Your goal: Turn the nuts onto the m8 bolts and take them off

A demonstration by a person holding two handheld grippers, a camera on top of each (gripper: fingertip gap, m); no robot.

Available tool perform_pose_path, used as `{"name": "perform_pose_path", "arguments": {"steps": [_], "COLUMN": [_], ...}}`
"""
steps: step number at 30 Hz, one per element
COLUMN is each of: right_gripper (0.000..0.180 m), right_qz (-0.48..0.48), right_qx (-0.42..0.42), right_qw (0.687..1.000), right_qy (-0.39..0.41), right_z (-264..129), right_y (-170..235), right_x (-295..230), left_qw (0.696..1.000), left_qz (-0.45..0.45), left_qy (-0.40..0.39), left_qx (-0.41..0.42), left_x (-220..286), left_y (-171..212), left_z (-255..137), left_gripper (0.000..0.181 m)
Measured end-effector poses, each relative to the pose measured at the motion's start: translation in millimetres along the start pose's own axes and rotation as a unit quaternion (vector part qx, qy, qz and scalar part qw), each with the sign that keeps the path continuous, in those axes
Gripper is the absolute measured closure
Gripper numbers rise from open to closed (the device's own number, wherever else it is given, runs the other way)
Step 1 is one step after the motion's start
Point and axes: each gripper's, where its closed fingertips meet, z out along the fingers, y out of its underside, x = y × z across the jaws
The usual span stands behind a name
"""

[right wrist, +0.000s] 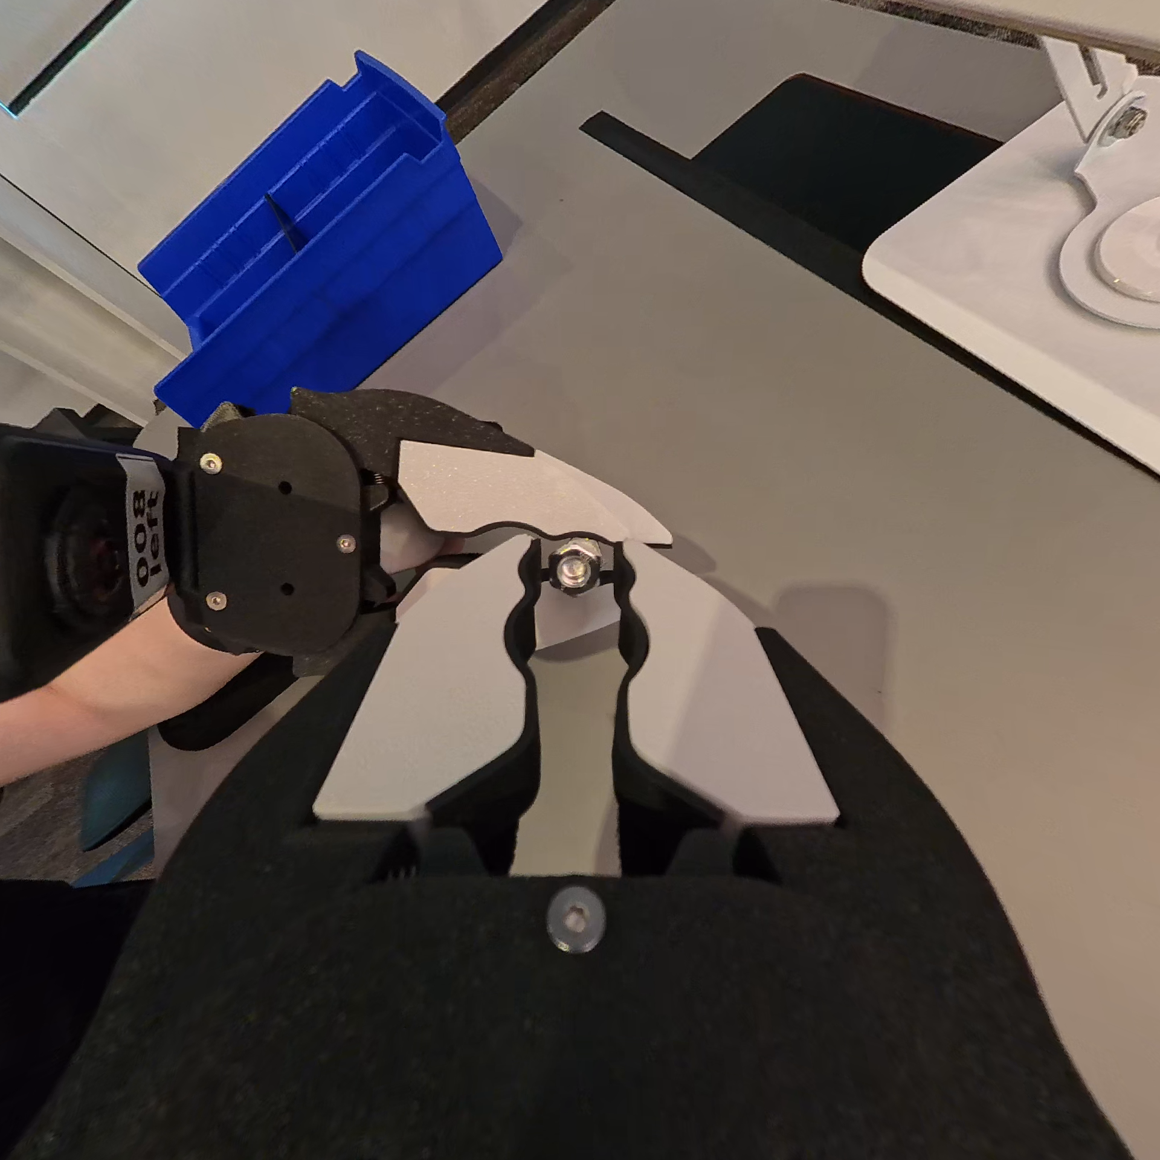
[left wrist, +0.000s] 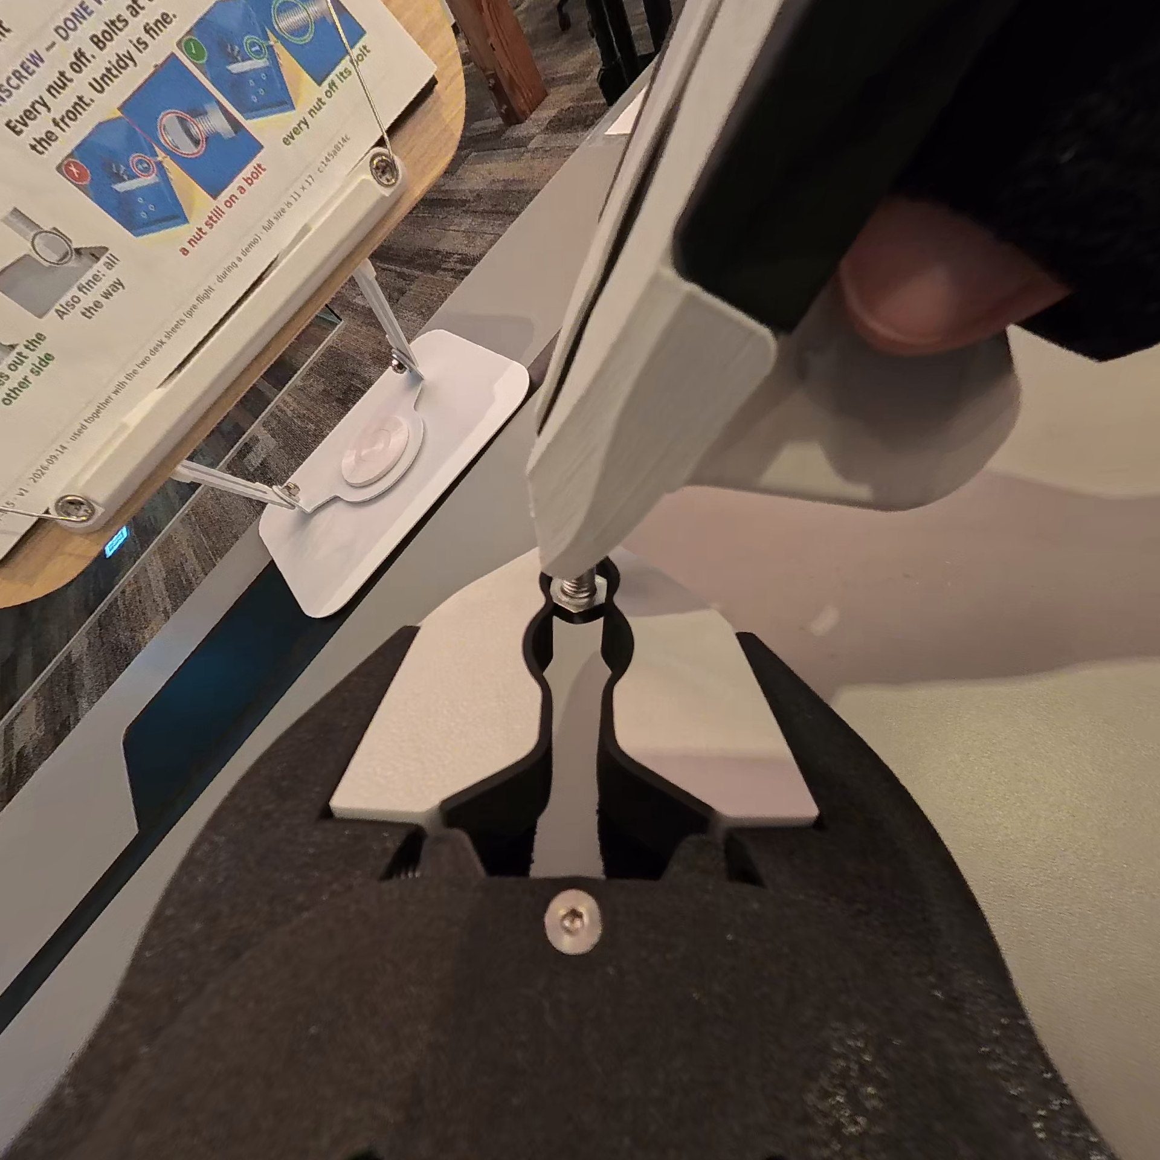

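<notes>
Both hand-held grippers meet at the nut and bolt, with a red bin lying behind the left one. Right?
Not quite: the bin is blue, not red, as the right wrist view shows. The left hand-held gripper and right hand-held gripper do meet at the nut and bolt.

The left tongs (left wrist: 579, 606) and right tongs (right wrist: 574, 568) have matt, grainy black plastic bodies with smooth pale grey finger plates. The nut (left wrist: 572, 601) and bolt (left wrist: 574, 585) are bright, shiny metal. The table (right wrist: 816, 502) is smooth matt grey. At its far edge, a blue plastic bin (right wrist: 326, 251) shows fine ridges; a glossy white stand (left wrist: 402, 464) holds printed paper (left wrist: 157, 157) on wood.
</notes>
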Motion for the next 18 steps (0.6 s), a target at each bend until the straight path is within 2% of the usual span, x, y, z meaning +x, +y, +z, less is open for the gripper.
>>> {"name": "perform_pose_path", "arguments": {"steps": [8,13,15,18], "right_gripper": [0.150,0.144,0.143,0.144], "right_qz": [-0.049,-0.199,-0.259,-0.327], "right_qx": [0.061,0.103,0.121,0.161], "right_qw": [0.997,0.974,0.958,0.929], "right_qy": [0.014,-0.016,-0.012,-0.063], "right_z": [-18,-45,-54,-64], "right_y": [-23,-37,-38,-34], "right_x": [-3,-23,-23,-40], "left_qw": [0.999,0.991,0.983,0.971], "left_qz": [-0.033,-0.090,-0.105,-0.123], "left_qy": [0.023,0.078,0.111,0.154], "left_qx": [0.018,0.066,0.099,0.136], "left_x": [1,6,11,17], "left_y": [-4,-16,-26,-39], "left_z": [-2,-7,-13,-24], "left_gripper": [0.171,0.171,0.171,0.171]}}
